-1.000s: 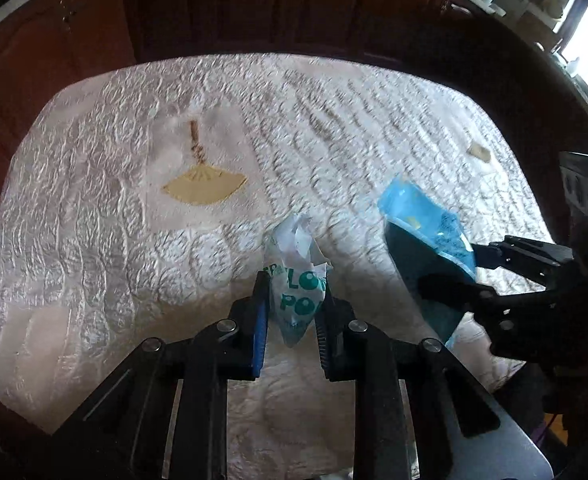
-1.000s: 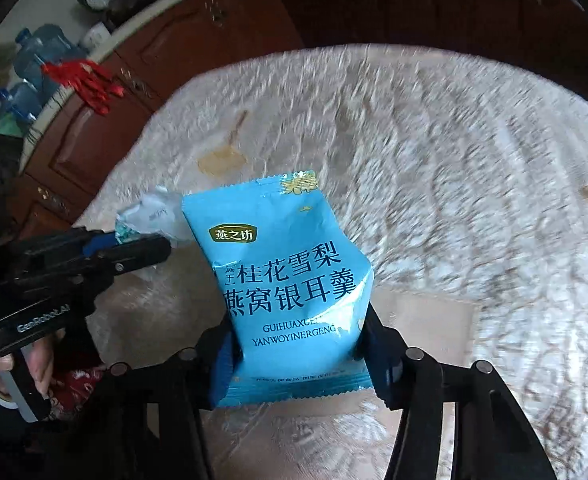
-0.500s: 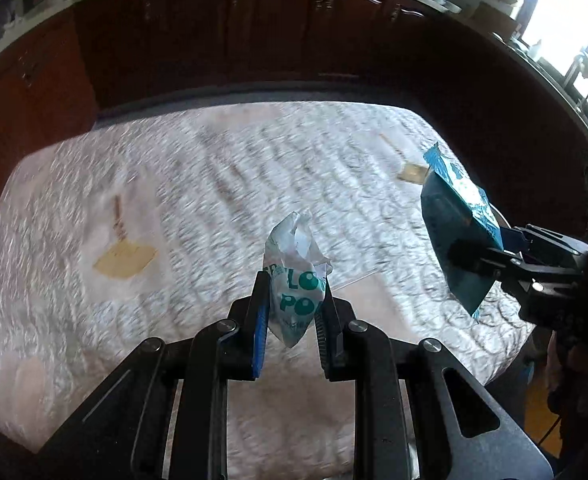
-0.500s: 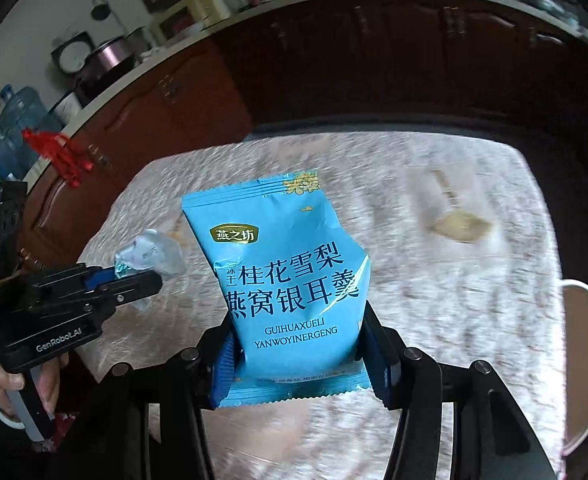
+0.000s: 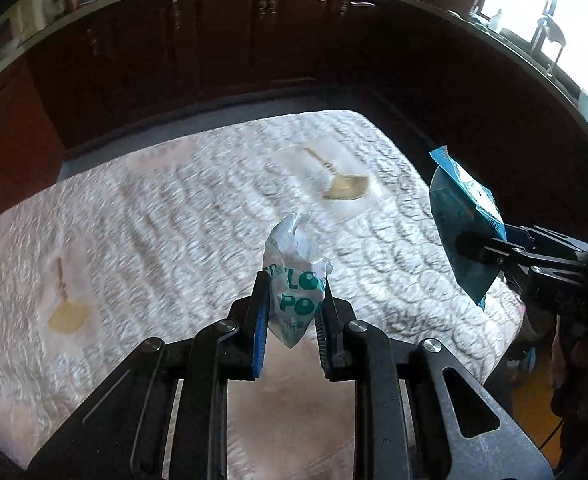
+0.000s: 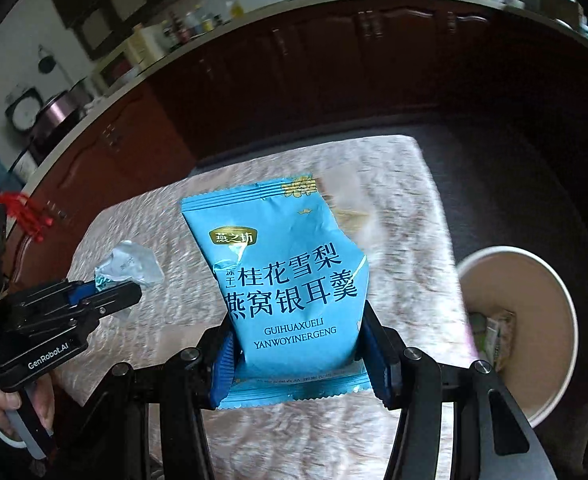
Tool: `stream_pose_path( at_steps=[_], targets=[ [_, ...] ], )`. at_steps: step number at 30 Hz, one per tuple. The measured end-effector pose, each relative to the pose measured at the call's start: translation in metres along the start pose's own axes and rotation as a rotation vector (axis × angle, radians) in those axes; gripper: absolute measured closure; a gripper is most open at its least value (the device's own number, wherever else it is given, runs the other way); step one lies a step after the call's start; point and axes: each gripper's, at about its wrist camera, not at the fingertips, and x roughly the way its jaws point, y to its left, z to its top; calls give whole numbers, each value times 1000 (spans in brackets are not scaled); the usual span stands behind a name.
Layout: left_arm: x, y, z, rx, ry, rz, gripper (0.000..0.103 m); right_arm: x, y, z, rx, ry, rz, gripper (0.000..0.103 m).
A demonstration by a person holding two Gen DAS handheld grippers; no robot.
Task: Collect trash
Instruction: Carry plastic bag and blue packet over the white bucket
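Note:
My left gripper [image 5: 290,312] is shut on a crumpled white wrapper with green letters [image 5: 295,280] and holds it above the table. It also shows at the left of the right wrist view [image 6: 128,268]. My right gripper [image 6: 299,354] is shut on a blue snack packet with Chinese text [image 6: 286,276], held upright above the table. The packet shows edge-on at the right of the left wrist view [image 5: 463,232]. A white round bin [image 6: 565,300] stands beside the table's right edge, with some wrappers [image 6: 495,338] inside.
The table carries a white patterned cloth [image 5: 174,220] with tan fan motifs [image 5: 345,188]. Dark wooden cabinets [image 5: 254,40] run along the far side, with pots and bottles on the counter [image 6: 198,20]. A window [image 5: 553,12] is at the right.
Both grippers have swung to the right with their loads still held. The white bin has come further into the right wrist view. The table has shifted left in both views.

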Motion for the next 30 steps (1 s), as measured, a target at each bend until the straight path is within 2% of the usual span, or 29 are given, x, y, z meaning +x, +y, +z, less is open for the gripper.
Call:
stream_pose_path(
  at_steps=[15, 24, 30],
  targets=[
    [34, -92, 35, 99, -6, -105, 85, -43, -91, -7, 171, -54, -140, 50],
    [61, -137, 53, 123, 26, -181, 85, -61, -142, -20, 252, -63, -211, 50],
    [80, -167, 59, 161, 48, -199, 85, -63, -171, -28, 312, -50, -241, 50]
  ],
)
